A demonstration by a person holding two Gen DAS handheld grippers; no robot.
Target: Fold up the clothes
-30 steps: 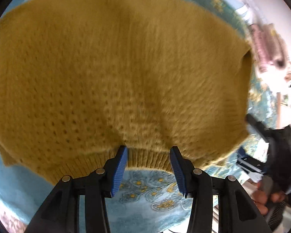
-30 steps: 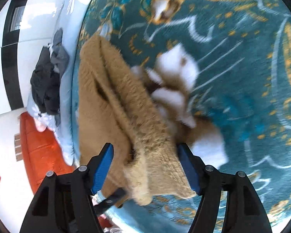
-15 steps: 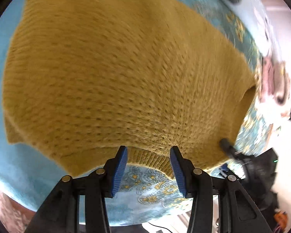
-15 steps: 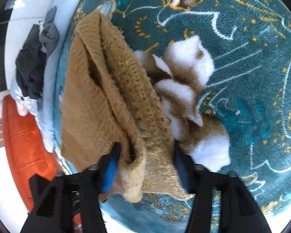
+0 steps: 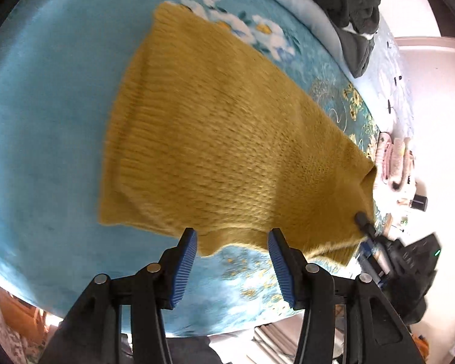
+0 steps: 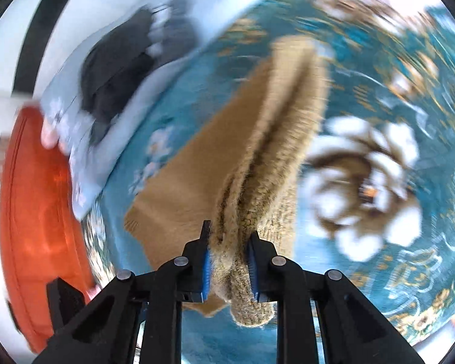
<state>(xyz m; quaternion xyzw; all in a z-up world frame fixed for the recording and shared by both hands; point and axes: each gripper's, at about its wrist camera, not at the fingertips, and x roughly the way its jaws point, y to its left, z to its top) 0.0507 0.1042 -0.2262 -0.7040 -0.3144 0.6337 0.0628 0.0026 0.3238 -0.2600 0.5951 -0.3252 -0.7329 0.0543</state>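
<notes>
A mustard-yellow knit sweater (image 5: pixel 227 139) lies folded on a teal floral blanket (image 5: pixel 45 121). My left gripper (image 5: pixel 232 242) hangs open just short of the sweater's near hem, nothing between its blue pads. In the left wrist view the right gripper's black fingertip (image 5: pixel 362 220) bites the sweater's right corner. In the right wrist view my right gripper (image 6: pixel 229 261) is shut on a bunched edge of the sweater (image 6: pixel 270 139), which stretches away from it, lifted off the blanket (image 6: pixel 394 227) near the jaws.
Dark clothes (image 5: pixel 348 3) are heaped on a pale sheet at the far side, also seen as a dark pile (image 6: pixel 127 63). Pink folded items (image 5: pixel 394 157) sit at the right. An orange object (image 6: pixel 33 212) stands beyond the bed edge.
My right gripper closed on the sweater's edge and pulled it up. The left gripper drew back from the hem, so the sweater looks smaller and farther away.
</notes>
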